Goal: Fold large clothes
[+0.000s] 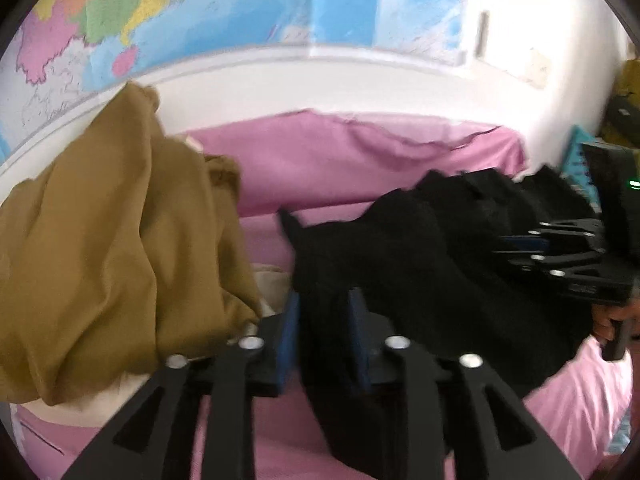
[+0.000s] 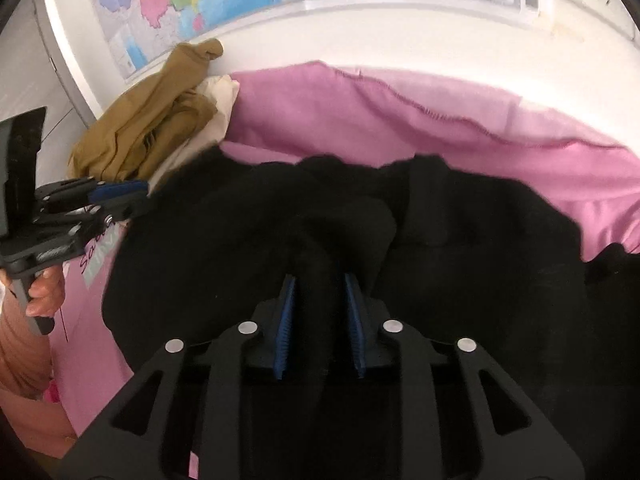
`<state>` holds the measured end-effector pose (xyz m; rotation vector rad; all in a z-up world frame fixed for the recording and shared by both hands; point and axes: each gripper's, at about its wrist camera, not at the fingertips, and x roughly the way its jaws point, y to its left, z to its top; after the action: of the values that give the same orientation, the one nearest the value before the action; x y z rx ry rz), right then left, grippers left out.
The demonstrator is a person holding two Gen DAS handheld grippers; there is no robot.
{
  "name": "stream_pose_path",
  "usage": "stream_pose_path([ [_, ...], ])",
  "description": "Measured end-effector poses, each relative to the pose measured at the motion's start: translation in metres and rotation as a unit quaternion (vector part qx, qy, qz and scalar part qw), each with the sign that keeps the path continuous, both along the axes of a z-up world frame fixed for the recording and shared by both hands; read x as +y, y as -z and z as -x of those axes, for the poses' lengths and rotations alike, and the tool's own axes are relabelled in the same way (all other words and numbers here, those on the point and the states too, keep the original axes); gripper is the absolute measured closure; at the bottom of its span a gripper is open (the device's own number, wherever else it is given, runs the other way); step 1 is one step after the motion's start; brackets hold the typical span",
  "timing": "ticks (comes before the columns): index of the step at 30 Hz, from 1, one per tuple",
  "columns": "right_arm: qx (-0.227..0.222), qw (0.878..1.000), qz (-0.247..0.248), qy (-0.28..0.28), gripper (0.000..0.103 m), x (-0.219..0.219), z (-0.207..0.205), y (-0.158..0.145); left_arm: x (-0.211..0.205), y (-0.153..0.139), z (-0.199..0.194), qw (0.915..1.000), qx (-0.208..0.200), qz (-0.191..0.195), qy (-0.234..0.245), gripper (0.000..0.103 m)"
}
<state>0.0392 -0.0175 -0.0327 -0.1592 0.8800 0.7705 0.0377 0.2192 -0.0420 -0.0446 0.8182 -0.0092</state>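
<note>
A large black garment (image 1: 400, 264) lies bunched over a pink sheet (image 1: 340, 160). My left gripper (image 1: 323, 332) is shut on a fold of the black garment at its left edge, with cloth between the blue pads. My right gripper (image 2: 320, 320) is shut on another fold of the black garment (image 2: 460, 248) near its middle. In the right wrist view the left gripper (image 2: 132, 194) shows at the far left, pinching the garment's edge. In the left wrist view the right gripper (image 1: 516, 246) shows at the right, on the cloth.
A mustard-brown garment (image 1: 100, 248) sits piled at the left over a cream cloth (image 2: 212, 108). A coloured map (image 1: 180, 8) hangs on the white wall behind. The pink sheet's (image 2: 400, 116) far edge is rumpled against the wall. Dark and yellow items (image 1: 624, 112) stand at the far right.
</note>
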Motion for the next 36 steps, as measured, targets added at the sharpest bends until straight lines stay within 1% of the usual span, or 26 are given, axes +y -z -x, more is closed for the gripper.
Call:
stream_pose_path([
  [1,-0.004,1.000,-0.016,0.003,0.063,-0.009,0.002,-0.007,-0.003,-0.004,0.006,0.9999,-0.009,-0.004,0.005,0.062],
  [3,-0.017,0.999,-0.031,0.014,0.055,-0.026,0.007,-0.021,-0.011,-0.009,0.016,0.9996,-0.019,-0.017,0.013,0.061],
  [4,-0.029,0.999,-0.038,0.025,0.051,-0.039,0.013,-0.029,-0.016,-0.010,0.020,0.9993,-0.020,-0.025,0.019,0.058],
  [6,-0.044,0.997,-0.044,0.053,0.049,-0.064,0.022,-0.038,-0.022,-0.008,0.024,0.9991,-0.017,-0.022,0.031,0.048],
  [7,-0.048,0.995,-0.044,0.069,0.049,-0.080,0.025,-0.042,-0.025,-0.006,0.026,0.9990,-0.012,-0.014,0.041,0.048],
  [8,-0.052,0.993,-0.045,0.094,0.048,-0.101,0.028,-0.045,-0.027,-0.003,0.027,0.9989,-0.007,-0.015,0.044,0.048],
  [10,-0.050,0.990,-0.037,0.126,0.047,-0.127,0.030,-0.043,-0.034,0.002,0.026,0.9989,-0.004,-0.029,0.038,0.048],
  [12,-0.049,0.987,-0.019,0.153,0.047,-0.144,0.032,-0.036,-0.039,0.007,0.026,0.9989,-0.001,-0.032,0.034,0.048],
  [14,-0.043,0.985,-0.011,0.164,0.047,-0.155,0.035,-0.027,-0.045,0.008,0.025,0.9989,-0.001,-0.033,0.033,0.048],
  [16,-0.046,0.983,0.005,0.179,0.048,-0.164,0.038,-0.020,-0.051,0.010,0.025,0.9987,-0.002,-0.041,0.031,0.048],
  [19,-0.053,0.980,0.027,0.187,0.050,-0.169,0.039,-0.012,-0.058,0.010,0.026,0.9984,-0.004,-0.044,0.036,0.048],
  [21,-0.055,0.980,0.030,0.188,0.053,-0.167,0.036,-0.006,-0.062,0.010,0.025,0.9982,-0.003,-0.046,0.039,0.048],
  [23,-0.055,0.979,0.039,0.191,0.059,-0.167,0.029,-0.001,-0.063,0.012,0.024,0.9982,0.000,-0.044,0.042,0.048],
  [24,-0.056,0.979,0.044,0.194,0.063,-0.167,0.025,0.001,-0.064,0.014,0.022,0.9980,0.003,-0.046,0.043,0.048],
  [26,-0.060,0.972,0.058,0.218,0.075,-0.172,0.013,0.007,-0.062,0.023,0.015,0.9981,0.018,-0.048,0.035,0.049],
  [27,-0.052,0.968,0.056,0.238,0.089,-0.177,0.004,0.011,-0.059,0.029,0.012,0.9982,0.024,-0.046,0.030,0.051],
  [28,-0.041,0.966,0.050,0.251,0.098,-0.183,-0.003,0.017,-0.053,0.037,0.007,0.9984,0.034,-0.043,0.017,0.051],
  [29,-0.024,0.966,0.035,0.256,0.098,-0.187,-0.008,0.021,-0.045,0.045,0.003,0.9984,0.046,-0.031,0.004,0.051],
  [30,-0.015,0.966,0.026,0.259,0.097,-0.189,-0.009,0.021,-0.039,0.049,0.002,0.9985,0.054,-0.010,0.002,0.051],
  [31,-0.012,0.965,0.016,0.260,0.094,-0.191,-0.004,0.016,-0.033,0.050,0.002,0.9983,0.058,0.012,-0.002,0.052],
  [32,-0.013,0.966,0.005,0.257,0.080,-0.192,0.004,0.009,-0.029,0.047,0.007,0.9983,0.054,0.021,-0.007,0.052],
  [33,-0.014,0.967,-0.011,0.253,0.068,-0.195,0.012,0.003,-0.029,0.043,0.012,0.9987,0.047,0.018,-0.008,0.055],
  [34,-0.012,0.968,-0.052,0.245,0.048,-0.203,0.028,-0.009,-0.029,0.039,0.020,0.9991,0.038,0.018,-0.006,0.055],
  [35,-0.010,0.967,-0.083,0.241,0.042,-0.211,0.042,-0.018,-0.027,0.034,0.028,0.9991,0.033,0.026,-0.003,0.053],
  [36,-0.007,0.966,-0.102,0.239,0.042,-0.217,0.053,-0.024,-0.025,0.031,0.035,0.9990,0.030,0.033,-0.002,0.049],
])
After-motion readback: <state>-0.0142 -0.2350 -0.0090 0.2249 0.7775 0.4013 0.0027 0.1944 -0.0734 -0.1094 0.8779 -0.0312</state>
